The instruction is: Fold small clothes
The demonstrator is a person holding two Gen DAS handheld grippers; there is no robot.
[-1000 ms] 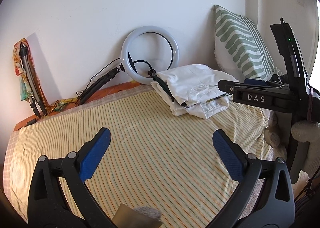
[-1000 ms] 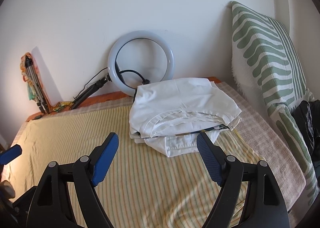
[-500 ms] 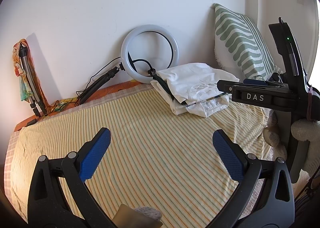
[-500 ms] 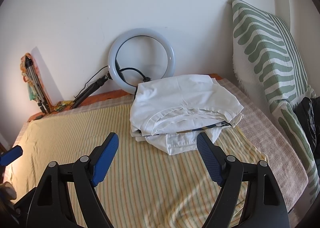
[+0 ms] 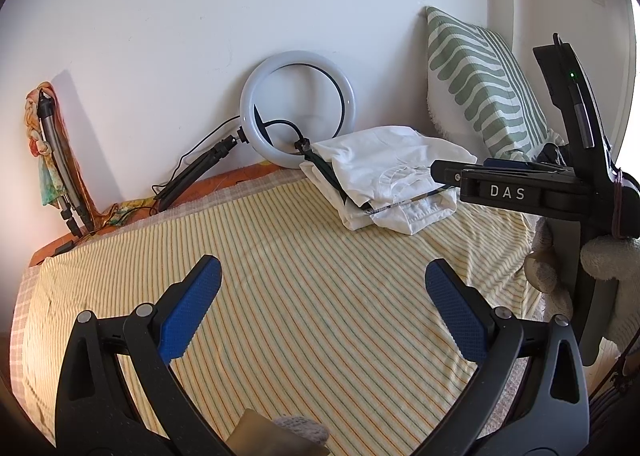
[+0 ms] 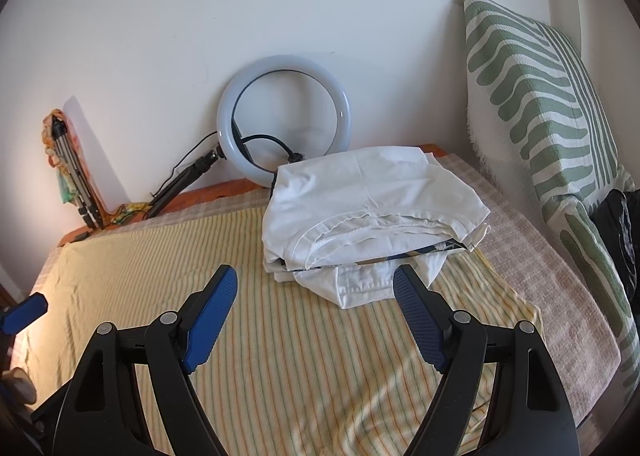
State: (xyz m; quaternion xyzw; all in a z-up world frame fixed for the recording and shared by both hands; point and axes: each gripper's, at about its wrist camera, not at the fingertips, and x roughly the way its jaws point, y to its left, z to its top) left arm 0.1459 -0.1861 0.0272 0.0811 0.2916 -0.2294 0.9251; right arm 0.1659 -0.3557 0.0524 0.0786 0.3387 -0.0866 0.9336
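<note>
A pile of folded white clothes [image 6: 368, 212] lies at the back right of a yellow striped bed sheet [image 6: 304, 368]; it also shows in the left wrist view [image 5: 384, 176]. My right gripper [image 6: 316, 296] is open and empty, just in front of the pile's near edge. My left gripper [image 5: 322, 292] is open and empty over the bare sheet [image 5: 280, 256], well short of the pile. The right gripper's body [image 5: 520, 192] crosses the left wrist view at right.
A white ring light [image 6: 284, 120] on a black stand leans on the wall behind the pile. A green-striped pillow [image 6: 552, 128] stands at the right. A folded tripod [image 6: 76, 180] leans at the far left. Dark fabric [image 6: 616, 232] lies beside the pillow.
Both grippers have pulled back slightly and stay open. The pile appears a little farther away in both views.
</note>
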